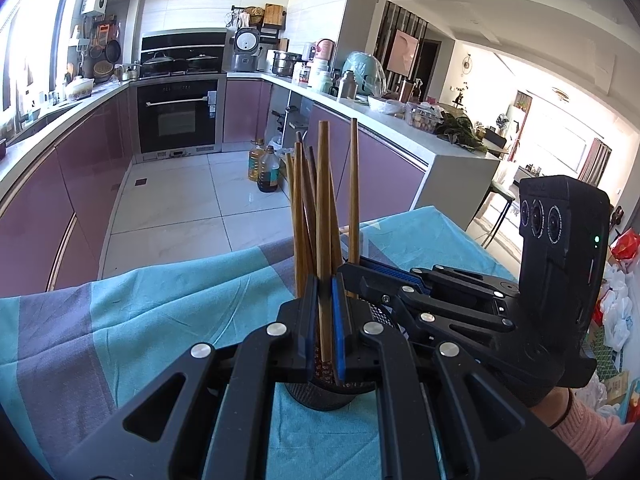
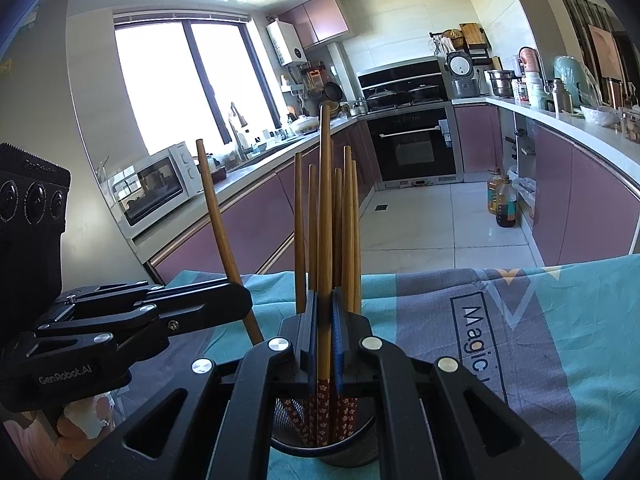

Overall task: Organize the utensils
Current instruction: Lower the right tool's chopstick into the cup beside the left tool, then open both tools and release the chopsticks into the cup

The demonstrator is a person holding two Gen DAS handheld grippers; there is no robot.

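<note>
Chopsticks (image 2: 325, 240) are being lowered into the mesh holder (image 2: 324, 450) at lower centre, both grippers' jaws pinching one each; release comes next.

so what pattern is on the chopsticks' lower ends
Red with small pale flowers on the chopsticks, clearest in the right wrist view.

The brown wooden chopsticks (image 2: 325, 240), with red flowered ends, stand nearly upright in a black mesh holder (image 2: 320, 446) at the lower centre of the frame, and one chopstick (image 2: 224, 240) leans away to the left.
</note>
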